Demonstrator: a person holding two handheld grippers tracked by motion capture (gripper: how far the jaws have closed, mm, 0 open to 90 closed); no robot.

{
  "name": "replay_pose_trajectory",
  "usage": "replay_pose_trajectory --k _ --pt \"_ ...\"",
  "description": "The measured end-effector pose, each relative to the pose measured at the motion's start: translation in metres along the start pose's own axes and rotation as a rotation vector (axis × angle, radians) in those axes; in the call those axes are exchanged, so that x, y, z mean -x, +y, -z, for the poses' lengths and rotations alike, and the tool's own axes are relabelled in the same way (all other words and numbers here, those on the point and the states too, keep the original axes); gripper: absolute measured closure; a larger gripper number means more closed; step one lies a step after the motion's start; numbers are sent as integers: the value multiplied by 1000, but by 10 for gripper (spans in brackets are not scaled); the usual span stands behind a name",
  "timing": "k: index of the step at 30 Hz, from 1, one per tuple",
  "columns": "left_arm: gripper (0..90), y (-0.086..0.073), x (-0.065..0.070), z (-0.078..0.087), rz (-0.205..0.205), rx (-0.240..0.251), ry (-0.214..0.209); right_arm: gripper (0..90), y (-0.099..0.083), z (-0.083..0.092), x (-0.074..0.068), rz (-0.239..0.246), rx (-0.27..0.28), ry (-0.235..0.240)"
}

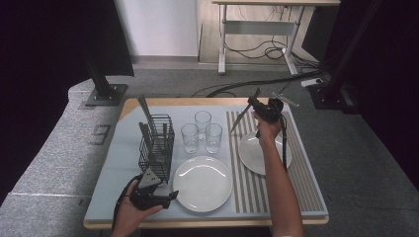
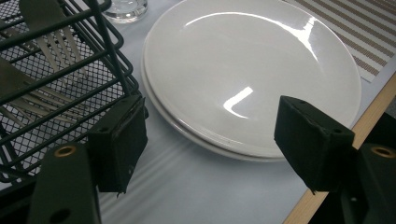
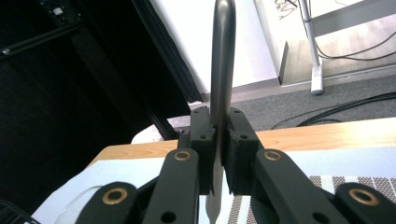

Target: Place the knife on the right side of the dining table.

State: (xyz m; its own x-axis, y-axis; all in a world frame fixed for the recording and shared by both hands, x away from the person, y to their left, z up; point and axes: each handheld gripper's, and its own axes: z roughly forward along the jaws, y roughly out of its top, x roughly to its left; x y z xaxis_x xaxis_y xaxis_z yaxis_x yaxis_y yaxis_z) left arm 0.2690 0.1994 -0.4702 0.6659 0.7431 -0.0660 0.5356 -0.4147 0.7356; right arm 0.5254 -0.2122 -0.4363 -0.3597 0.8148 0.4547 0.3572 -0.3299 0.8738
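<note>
Apparently the work in hand is laying the table with cutlery, and by my judgement it is in the middle. On the table (image 1: 99, 197), which has a wooden rim and a pale blue cover, the striped placemat (image 1: 309, 187) lies along the right side and already carries a white plate (image 1: 249, 153), while a second, larger-looking white plate (image 1: 202, 183) sits near the front edge at the centre. Toward the left edge stands the black wire cutlery basket (image 1: 157, 148), and forks (image 2: 51, 42) and other pieces are in it, so several pieces probably wait to be placed. Three drinking glasses (image 1: 200, 131) stand together behind the centre plate. No cutlery lies beside either plate yet, as far as I can see. The right gripper (image 1: 262, 109) is held in the air above the far part of the placemat, and its jaws are pressed together on a table knife (image 3: 222, 56), pinching it near the middle of its length. The knife is plain matte steel with a rounded handle end pointing away from the gripper; in the high view its blade slants down toward the centre of the table. What is left for this piece is to lay it beside the plate. The left gripper (image 2: 210, 140) rests near the front left corner, its jaws spread and holding nothing, just beside the basket.
</note>
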Motion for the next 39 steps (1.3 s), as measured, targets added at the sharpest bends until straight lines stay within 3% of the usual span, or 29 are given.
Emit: replay_pose_trajectory --k 8,14,21,30,39 --pt "257 -1 -1 -3 1 -7 1 835 -3 -8 8 -27 23 -10" --pt "258 -1 1 -4 -6 -9 0 835 -6 -10 14 -19 21 -21" --pt "258 -1 1 -3 -5 -6 2 825 -6 -9 13 15 18 -33" --pt "258 0 5 -5 -14 -11 -3 798 -3 -4 18 64 -18 -91" --pt "258 0 5 -6 -15 -12 -2 777 -6 1 29 73 -23 -116"
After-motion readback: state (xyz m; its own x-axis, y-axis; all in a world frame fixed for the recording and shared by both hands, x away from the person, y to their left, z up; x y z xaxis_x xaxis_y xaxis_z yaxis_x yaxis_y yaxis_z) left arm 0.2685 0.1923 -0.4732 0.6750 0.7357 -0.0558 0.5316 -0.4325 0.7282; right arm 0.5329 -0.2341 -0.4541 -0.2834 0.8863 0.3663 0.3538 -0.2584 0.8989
